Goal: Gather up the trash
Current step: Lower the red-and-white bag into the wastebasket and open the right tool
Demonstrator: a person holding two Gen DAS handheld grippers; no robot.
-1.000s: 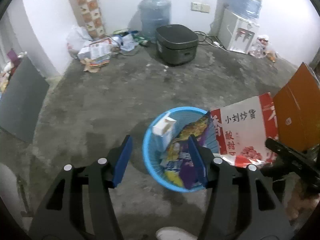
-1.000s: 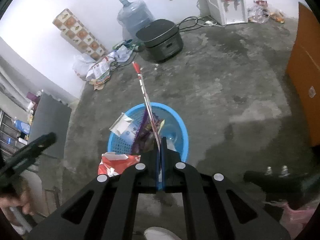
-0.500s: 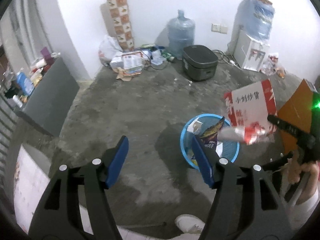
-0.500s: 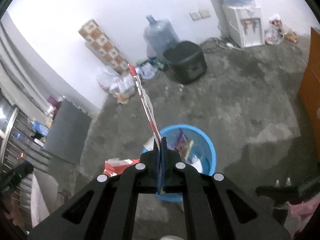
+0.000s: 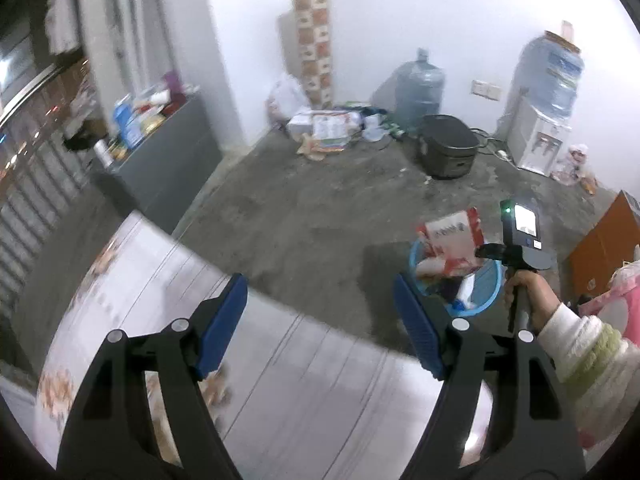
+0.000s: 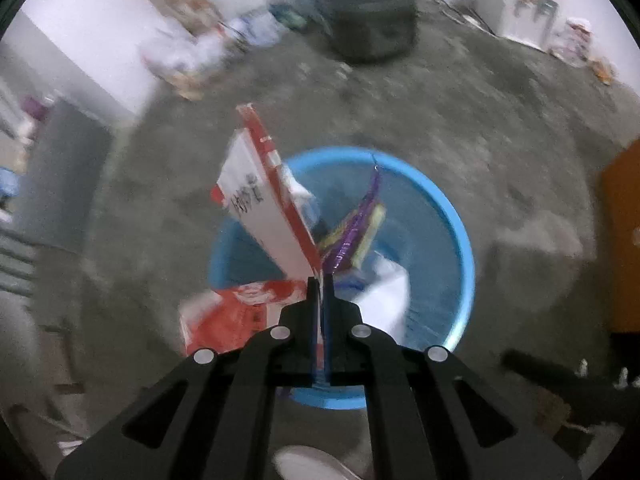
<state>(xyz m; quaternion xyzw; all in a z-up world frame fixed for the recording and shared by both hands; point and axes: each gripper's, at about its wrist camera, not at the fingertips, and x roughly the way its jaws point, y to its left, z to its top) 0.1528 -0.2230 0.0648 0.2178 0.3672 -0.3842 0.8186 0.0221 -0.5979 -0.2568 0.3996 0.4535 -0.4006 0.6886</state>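
Note:
A blue round basket (image 6: 456, 240) stands on the concrete floor and holds a purple snack wrapper (image 6: 356, 232) and white paper. My right gripper (image 6: 320, 284) is shut on a red and white carton (image 6: 264, 220) and holds it over the basket's near left rim. In the left wrist view the carton (image 5: 452, 236) hangs over the basket (image 5: 488, 292) at the right. My left gripper (image 5: 320, 316) is open and empty, high above a pale patterned table top (image 5: 280, 368), left of the basket.
A dark rice cooker (image 5: 448, 152), a water jug (image 5: 420, 88), a water dispenser (image 5: 540, 120) and a pile of packaging (image 5: 328, 132) stand along the far wall. A grey cabinet (image 5: 164, 168) is at left. An orange board (image 5: 604, 240) leans at right.
My left gripper has pulled up and back to the left, away from the basket, over the table top. My right gripper has brought the carton down closer over the basket.

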